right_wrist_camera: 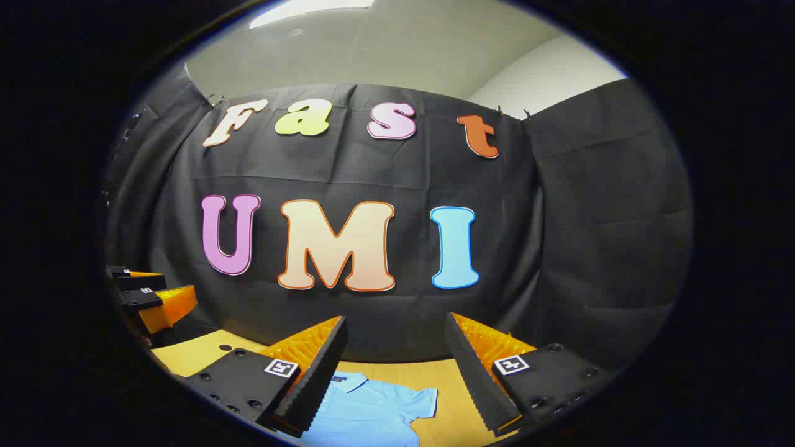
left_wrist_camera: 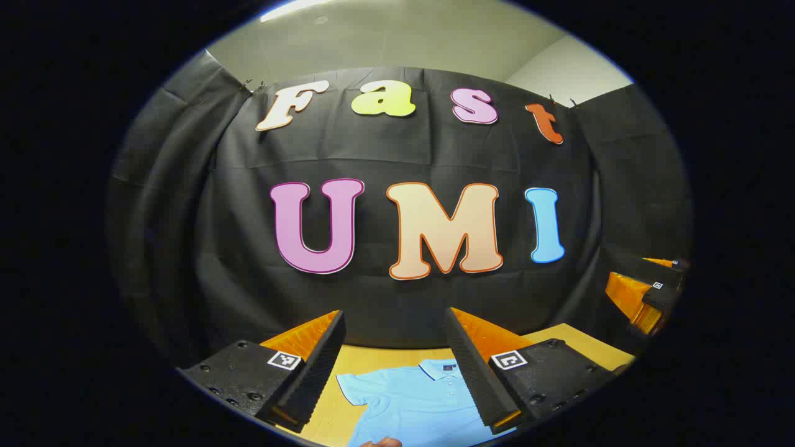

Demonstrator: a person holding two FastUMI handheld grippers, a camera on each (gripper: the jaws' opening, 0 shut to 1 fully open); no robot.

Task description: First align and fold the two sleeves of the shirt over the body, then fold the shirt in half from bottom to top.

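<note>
A light blue polo shirt (left_wrist_camera: 416, 403) lies flat on the wooden table (left_wrist_camera: 379, 359), collar towards the booth wall and one short sleeve (left_wrist_camera: 355, 386) spread out to the side. My left gripper (left_wrist_camera: 394, 313) hovers above it, open, nothing between its fingers. In the right gripper view the same shirt (right_wrist_camera: 366, 406) lies below, its other sleeve (right_wrist_camera: 423, 398) spread out. My right gripper (right_wrist_camera: 395, 318) is also open and holds nothing. Both grippers are well above the cloth and apart from it.
The right gripper (left_wrist_camera: 652, 288) shows at the far right of the left gripper view, and the left gripper (right_wrist_camera: 155, 301) at the far left of the right gripper view. A bit of a hand (left_wrist_camera: 382, 442) shows at the shirt's near edge. Black cloth walls stand behind the table (right_wrist_camera: 186, 355).
</note>
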